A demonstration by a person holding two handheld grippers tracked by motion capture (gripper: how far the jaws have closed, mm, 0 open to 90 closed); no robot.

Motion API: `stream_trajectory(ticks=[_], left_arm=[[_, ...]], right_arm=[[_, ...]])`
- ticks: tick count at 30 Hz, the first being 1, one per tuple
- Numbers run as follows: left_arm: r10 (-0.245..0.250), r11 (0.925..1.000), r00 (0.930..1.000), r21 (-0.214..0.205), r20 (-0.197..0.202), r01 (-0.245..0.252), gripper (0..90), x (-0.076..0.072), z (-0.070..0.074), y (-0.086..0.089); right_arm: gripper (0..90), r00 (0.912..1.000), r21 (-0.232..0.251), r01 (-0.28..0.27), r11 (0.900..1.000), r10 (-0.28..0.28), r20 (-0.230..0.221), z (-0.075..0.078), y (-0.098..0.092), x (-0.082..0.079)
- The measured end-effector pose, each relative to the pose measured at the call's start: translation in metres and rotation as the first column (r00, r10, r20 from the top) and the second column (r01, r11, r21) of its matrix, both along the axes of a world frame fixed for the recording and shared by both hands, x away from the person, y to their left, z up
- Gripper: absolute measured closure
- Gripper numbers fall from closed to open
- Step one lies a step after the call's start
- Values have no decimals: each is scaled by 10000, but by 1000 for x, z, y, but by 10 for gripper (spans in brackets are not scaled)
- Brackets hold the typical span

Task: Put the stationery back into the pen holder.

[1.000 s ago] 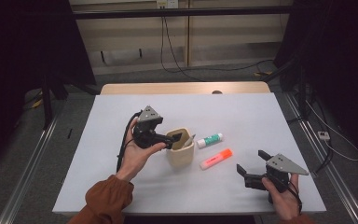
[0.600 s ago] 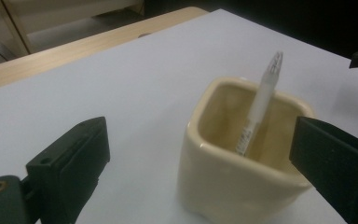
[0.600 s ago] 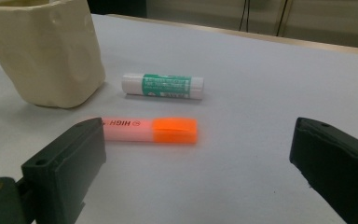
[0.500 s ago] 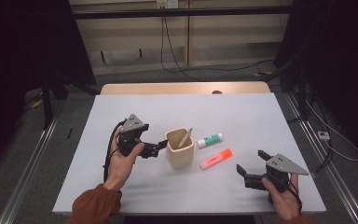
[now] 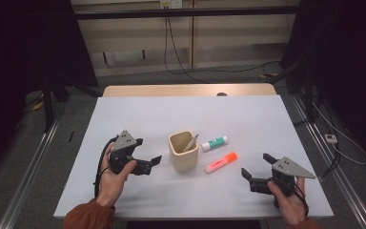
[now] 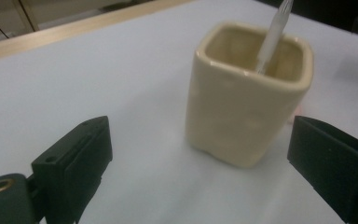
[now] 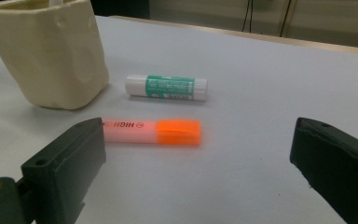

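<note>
On the white counter (image 5: 138, 114) in a dark room stands a cream square cup (image 5: 183, 151) holding a pen (image 5: 189, 142), with the left tongs (image 5: 153, 161) just beside it and the right tongs (image 5: 255, 169) farther off, both wide open, empty.

Cup (image 6: 247, 98): cream glaze, between black fingers (image 6: 77, 163). Pen (image 6: 272, 35) inside: white. Marker (image 7: 151, 132): orange cap, pale pink barrel. Glue stick (image 7: 166, 87): green label, white ends. Table (image 5: 248, 119): white.

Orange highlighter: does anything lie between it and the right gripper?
Nothing visible does. The orange highlighter lies flat on the bare white table ahead of the open right gripper. The glue stick and cream cup sit beyond it.
</note>
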State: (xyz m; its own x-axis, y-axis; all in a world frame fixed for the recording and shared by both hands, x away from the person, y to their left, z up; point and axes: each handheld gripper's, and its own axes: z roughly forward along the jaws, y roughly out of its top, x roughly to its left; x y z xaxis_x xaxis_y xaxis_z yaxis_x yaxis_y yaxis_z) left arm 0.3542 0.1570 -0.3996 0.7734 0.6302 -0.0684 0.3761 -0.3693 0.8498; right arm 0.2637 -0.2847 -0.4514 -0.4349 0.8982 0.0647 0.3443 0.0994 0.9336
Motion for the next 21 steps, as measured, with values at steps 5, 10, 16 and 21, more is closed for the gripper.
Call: stream_trajectory(ticks=[5, 10, 16, 21], left_arm=[[330, 9994, 9991, 75, -259, -328, 60, -8, -10, 11], [380, 9989, 9986, 287, -355, -370, 56, -17, -16, 17], [729, 9971, 9962, 238, -486, -718, 59, -25, -37, 19], [660, 9977, 9971, 161, -381, -655, 59, -26, -40, 20]], right_arm=[[44, 10000, 13, -33, 10000, 33, 37, 2, -1, 6], [50, 9999, -36, -89, 10000, 89, 137, 7, 0, 12], [118, 9998, -188, -165, 9997, 167, 108, 12, 9, 21], [128, 9981, -309, -525, 9981, 534, 301, 21, 17, 30]])
